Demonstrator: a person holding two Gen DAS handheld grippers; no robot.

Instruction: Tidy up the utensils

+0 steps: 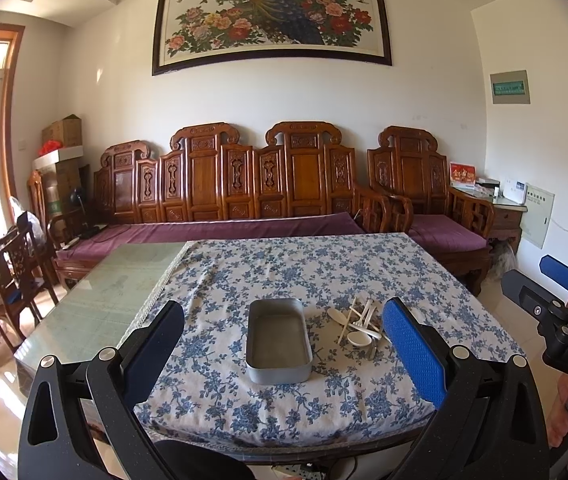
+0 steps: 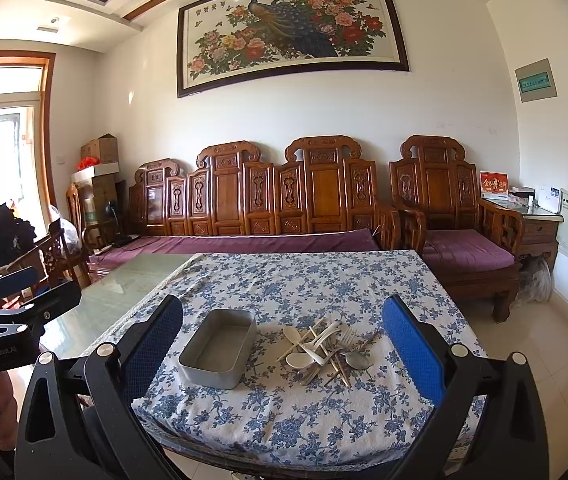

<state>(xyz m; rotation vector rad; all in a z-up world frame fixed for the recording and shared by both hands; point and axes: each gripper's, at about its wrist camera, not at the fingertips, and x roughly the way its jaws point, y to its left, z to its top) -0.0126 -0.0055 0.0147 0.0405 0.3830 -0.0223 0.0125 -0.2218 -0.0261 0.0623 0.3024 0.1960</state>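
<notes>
Left gripper [image 1: 284,344]: we hold it above the near edge of the tabletop, fingers spread wide, nothing between them.
Right gripper [image 2: 284,344]: we hold it level with the left one, fingers spread wide as well, pinching nothing.
Tin [image 1: 278,340]: a grey metal box with rounded corners, open on top, nothing in it, standing on the cloth near the front edge.
Utensils [image 2: 325,350]: a loose heap just right of the tin, not touching it; we see pale spoons, a fork, a metal spoon and thin sticks crossed over one another.
Cloth [image 2: 284,420]: blue-flowered, covering the right part of the tabletop and hanging over the near edge.
Tabletop [image 1: 124,280]: bare green glass to the left of the cloth.
In the way: nothing stands between our fingers and the tin or the heap.
Sofa [image 1: 220,184]: carved wood with purple cushions, behind the tabletop along the wall.
Armchair [image 2: 455,208]: same wood, right of the sofa.
Painting [image 1: 272,20]: peacock and flowers, on the wall above the sofa.
Boxes [image 1: 62,132]: cardboard, stacked in the left corner.
</notes>
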